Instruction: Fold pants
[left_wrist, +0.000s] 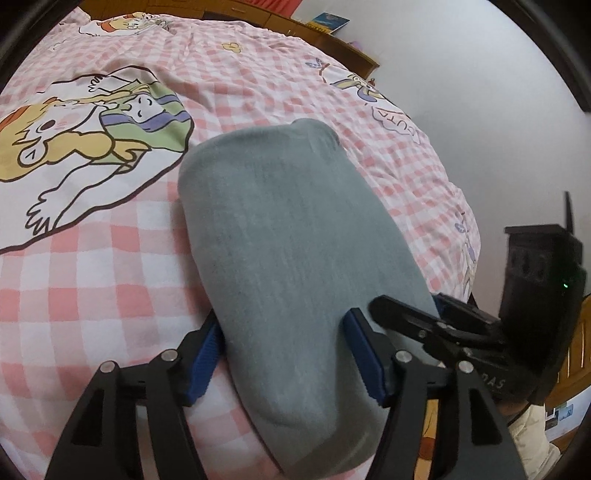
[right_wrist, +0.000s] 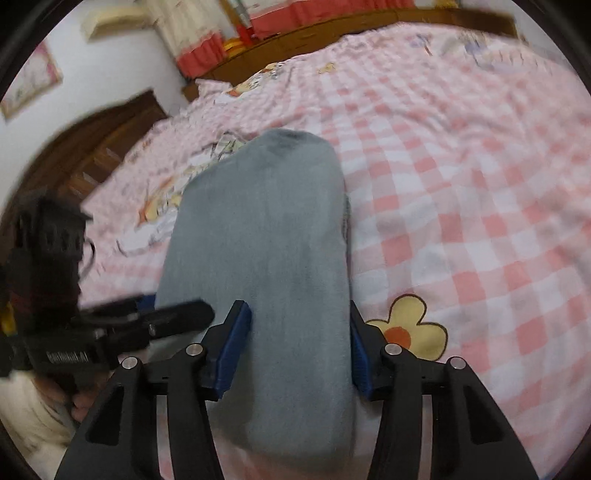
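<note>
Bedsheet (left_wrist: 110, 295), pink-and-white check with cartoon prints, spreads under and ahead of both tongs. Pants (left_wrist: 288, 258), grey-blue, folded into a thick bundle, lie on the sheet and run forward between the fingers of each tool. Left gripper (left_wrist: 284, 354): blue pads pressed against the bundle's sides (near end), holding it. Right gripper (right_wrist: 295, 350): likewise clamped on the pants, just beside the left.

Covered across most of both views by a pink-and-white checked bedsheet (left_wrist: 122, 295) printed with cartoon figures and a yellow flower (right_wrist: 410, 325). Bordered at the far edge by a brown wooden bed frame (left_wrist: 343, 48). Backed by plain white walls (left_wrist: 461, 74); red-trimmed curtains (right_wrist: 207, 44) beyond.
</note>
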